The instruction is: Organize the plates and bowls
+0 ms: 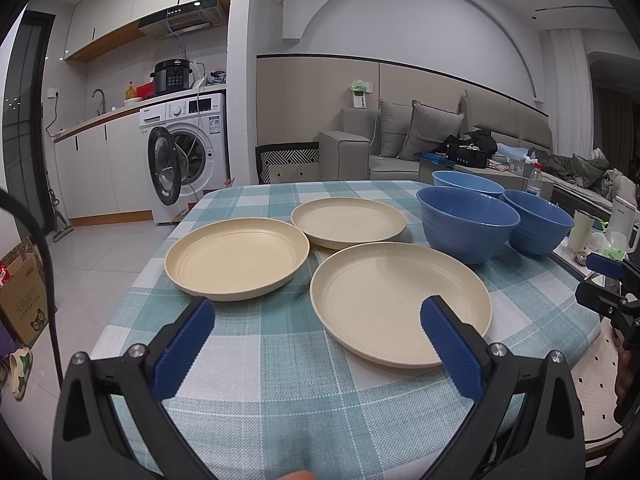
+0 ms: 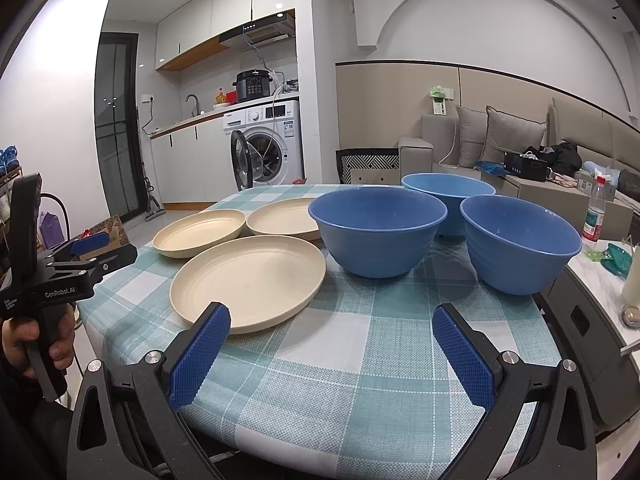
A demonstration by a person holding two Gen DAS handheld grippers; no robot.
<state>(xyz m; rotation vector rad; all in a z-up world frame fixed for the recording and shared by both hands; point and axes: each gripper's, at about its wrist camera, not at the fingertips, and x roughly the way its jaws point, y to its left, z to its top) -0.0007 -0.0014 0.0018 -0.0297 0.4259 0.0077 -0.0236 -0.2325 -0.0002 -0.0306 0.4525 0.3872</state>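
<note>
On the checked tablecloth (image 1: 280, 360): three beige plates (image 1: 400, 300) and three blue bowls (image 2: 378, 232) lying separate, nothing stacked yet, so barely started; left gripper (image 1: 316, 336) and right gripper (image 2: 332, 344) hovering, jaws wide, both empty

"GenRobot.AI" on left hand-held gripper (image 2: 90, 246), smaller print beside it illegible

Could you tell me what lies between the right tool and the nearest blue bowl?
Only bare checked tablecloth separates the right tool from the bowl, per the right wrist view.
</note>
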